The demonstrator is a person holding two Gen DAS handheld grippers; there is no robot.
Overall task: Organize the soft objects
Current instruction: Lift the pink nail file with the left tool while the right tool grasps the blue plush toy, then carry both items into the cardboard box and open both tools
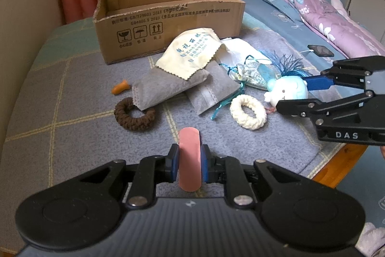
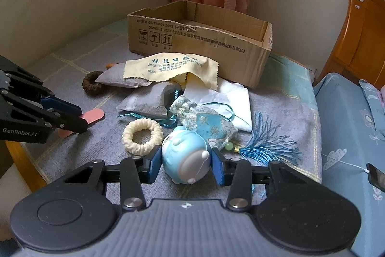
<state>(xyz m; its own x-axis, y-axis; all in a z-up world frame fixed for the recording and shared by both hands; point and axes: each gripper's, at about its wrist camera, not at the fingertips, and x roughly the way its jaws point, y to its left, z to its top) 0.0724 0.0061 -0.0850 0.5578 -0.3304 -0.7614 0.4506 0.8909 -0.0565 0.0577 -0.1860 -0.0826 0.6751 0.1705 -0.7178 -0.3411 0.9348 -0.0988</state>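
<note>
Holding, left tool (image 1: 190,160): clamped on a pink foam piece (image 1: 189,158), pads pressing both flat sides, above the grey checked bed cover (image 1: 72,117).
Pink piece, axis: long axis runs along the fingers, one rounded end sticking out past the tips, the other back toward the tool body.
Right tool (image 2: 186,164): blue pads sit against both sides of a pale blue toy figure (image 2: 185,155), which lies on the bed just beside the white knitted ring (image 2: 142,135).
Toy, direction: on its side, white rounded end toward the tool body, blue top toward the cardboard box (image 2: 204,40).
Box: open-topped, beyond the pile of grey pouches (image 1: 168,86) and the yellow printed cloth (image 1: 192,52).
Left view only: small orange piece (image 1: 120,87) in full; brown ring (image 1: 134,115) whole.
Right view only: blue tassel (image 2: 267,146) spread out beside the toy; the pink piece seen side-on in the other tool.
</note>
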